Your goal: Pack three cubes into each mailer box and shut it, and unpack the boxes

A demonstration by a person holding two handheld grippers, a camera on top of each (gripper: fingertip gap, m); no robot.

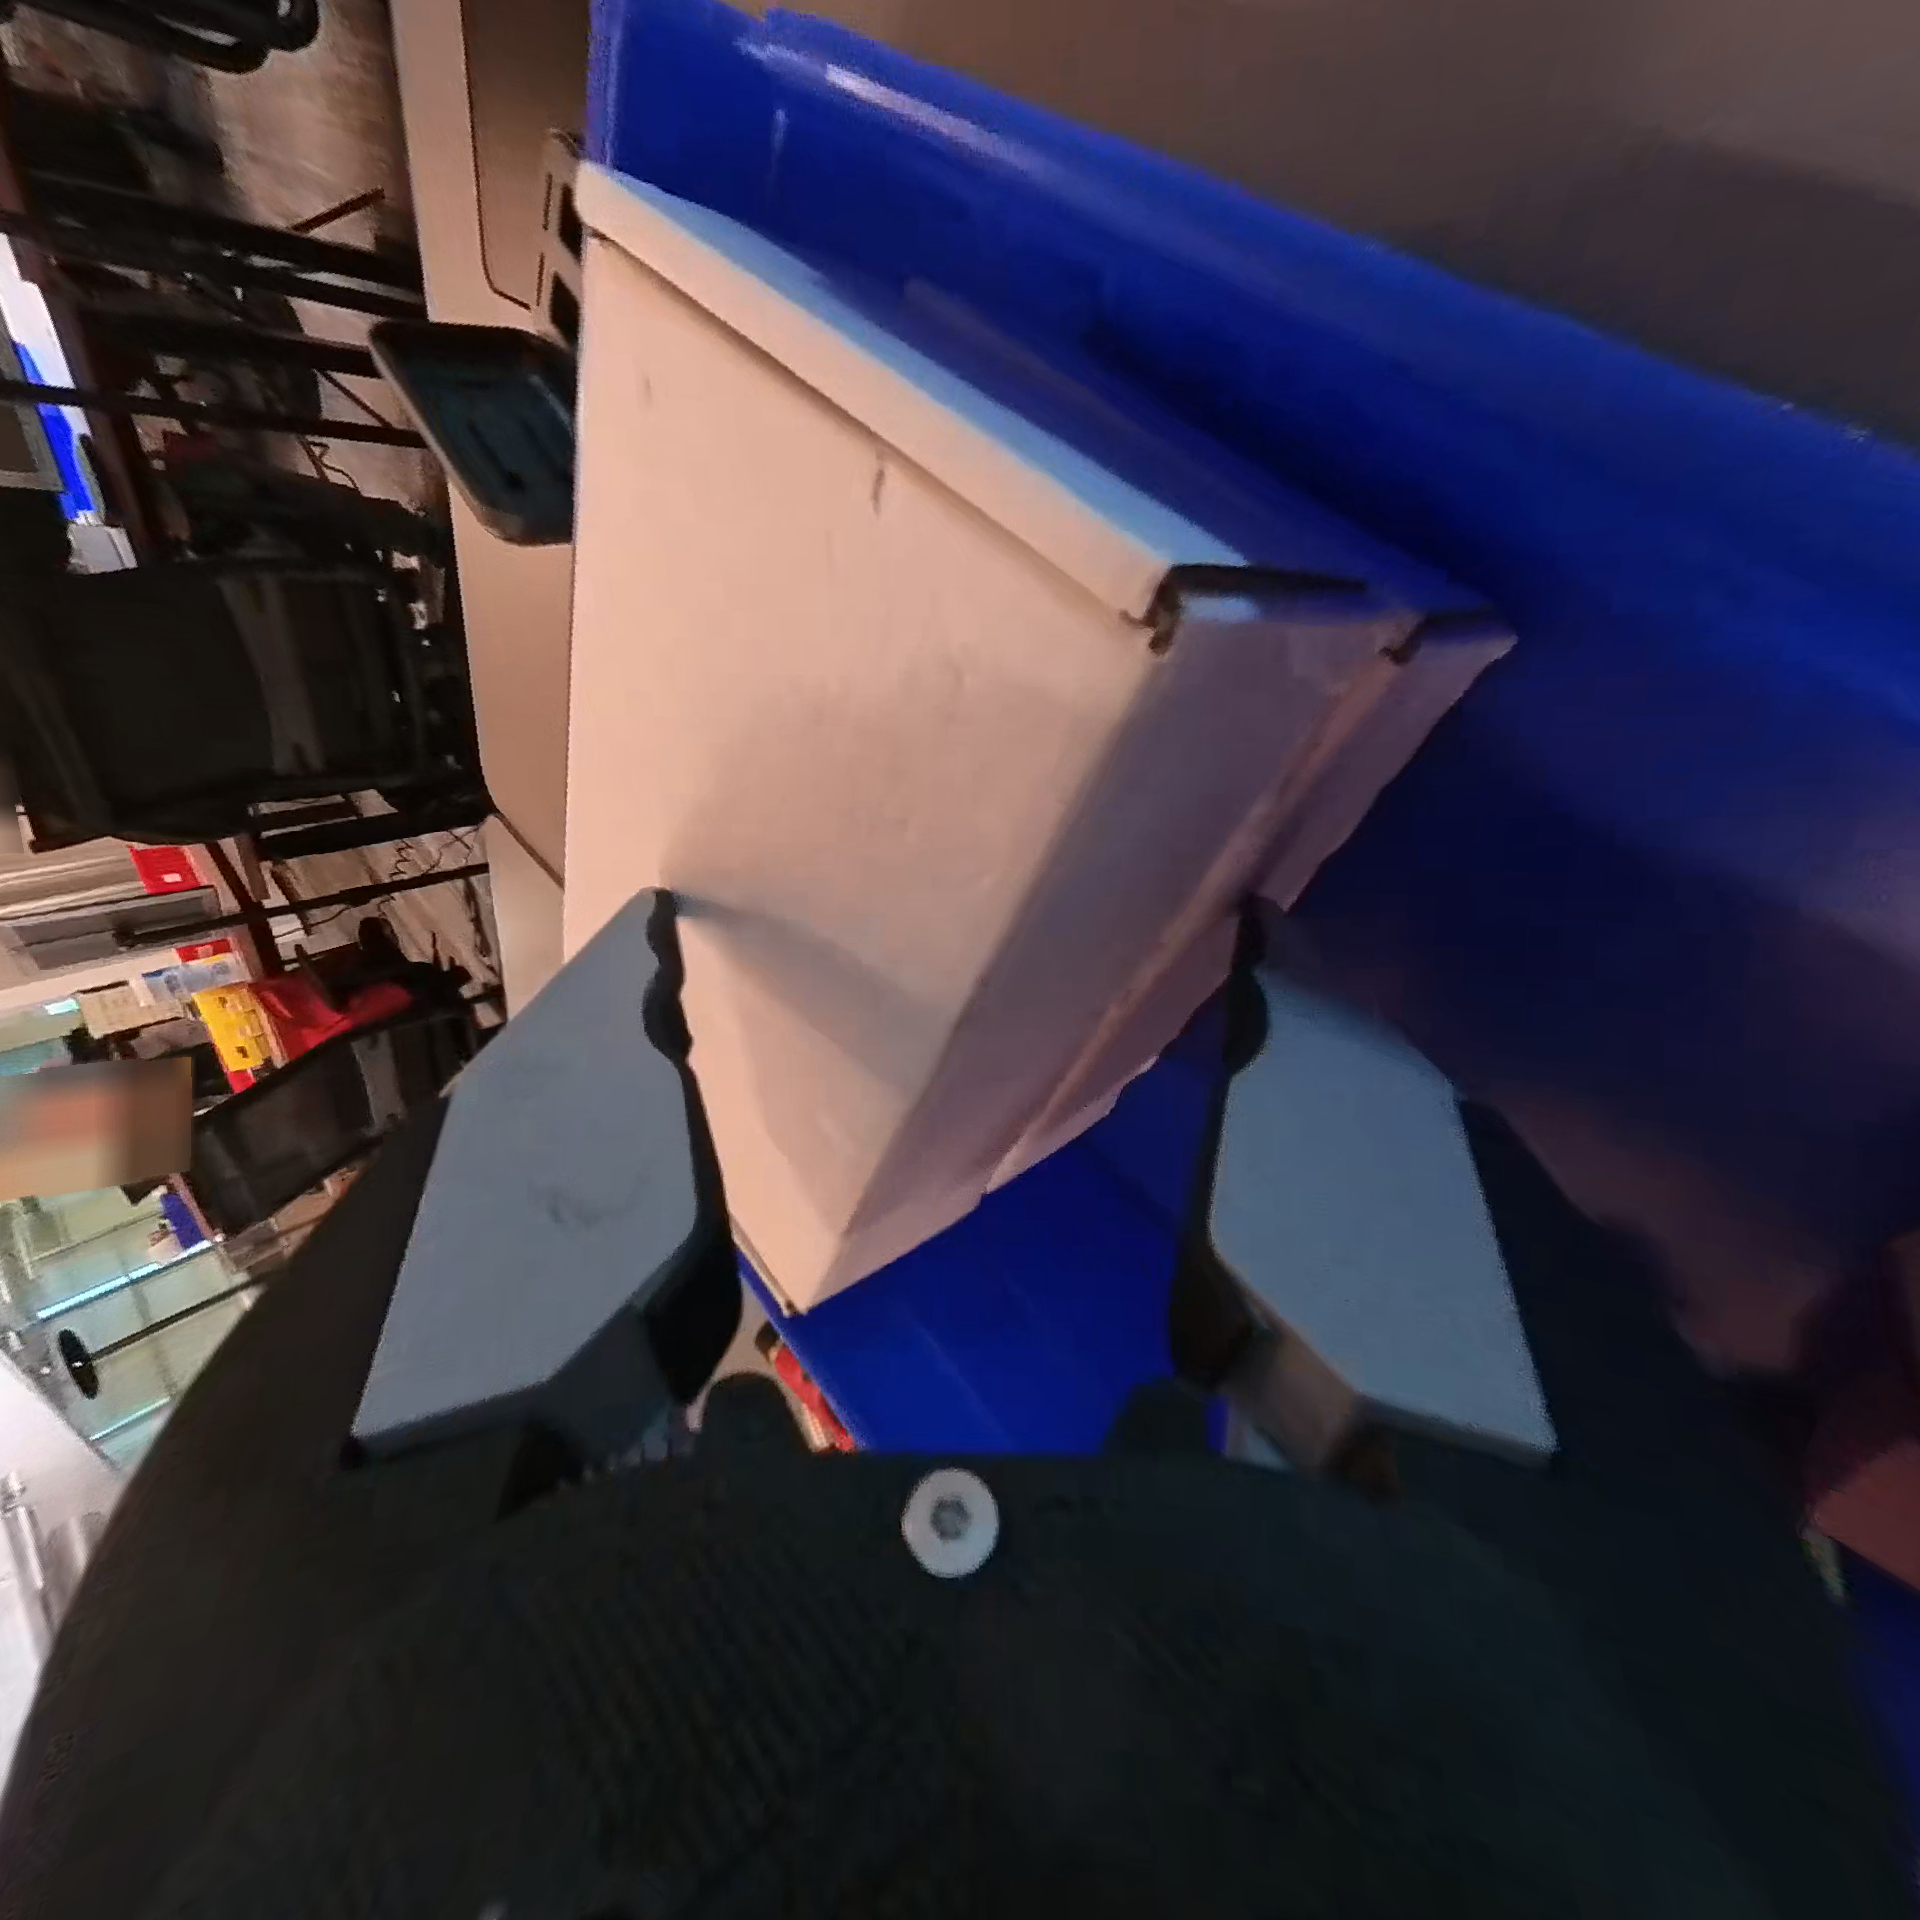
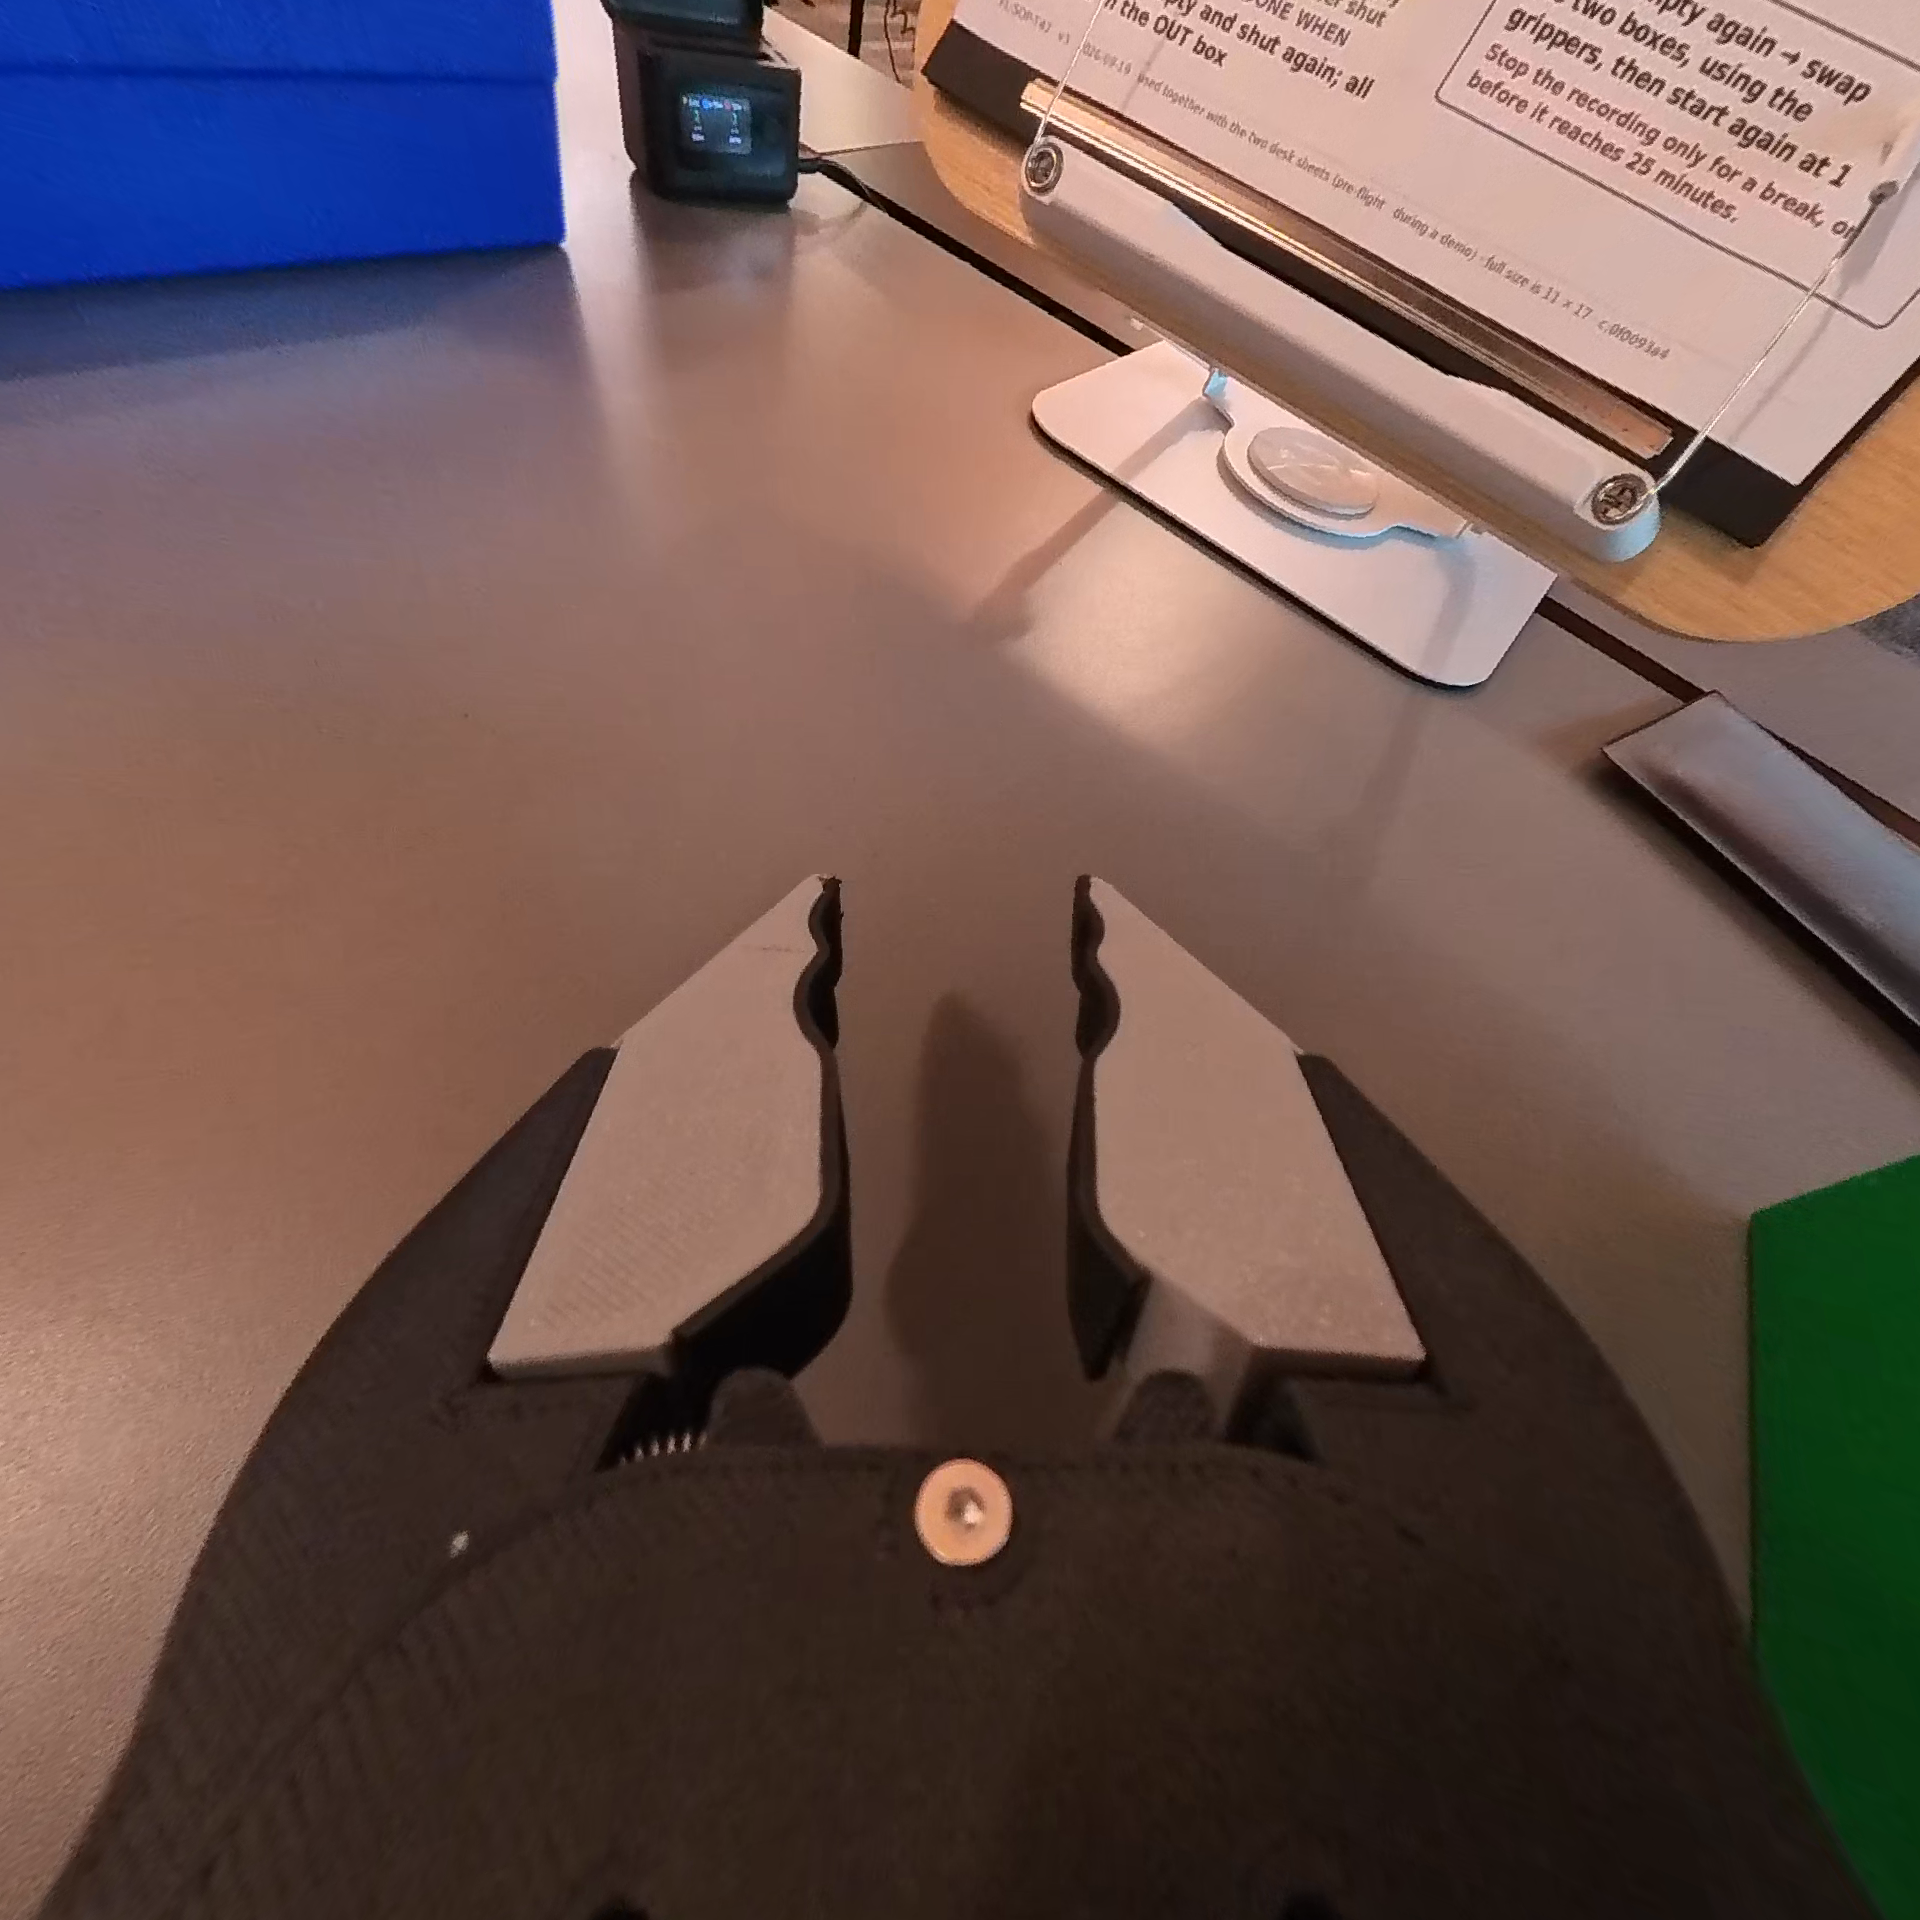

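Brown-grey tabletop fills most of my right wrist view, smooth and faintly glossy, catching warm light. At its far left corner stands a blue bin, and beside that a small black device with a lit screen. To the far right a white stand props up a printed instruction sheet on a wooden board, and a green sheet lies at the near right edge.

My left wrist view is rolled hard onto its side, so a cluttered workshop with dark racks and red and yellow crates runs sideways down the left edge; the picture is somewhat blurred. Blue plastic of a bin spans the upper right of that view.

My left gripper is turned with the camera, its fingers spread wide and closed on a white mailer box. Its left finger presses against the box's broad face, and the right finger sits at the opposite side by the folded flap. The box looks shut, lifted off the table, lying against the blue bin.

My right gripper points level across the table, low over it, fingers apart with only bare tabletop between them, gripping nothing.
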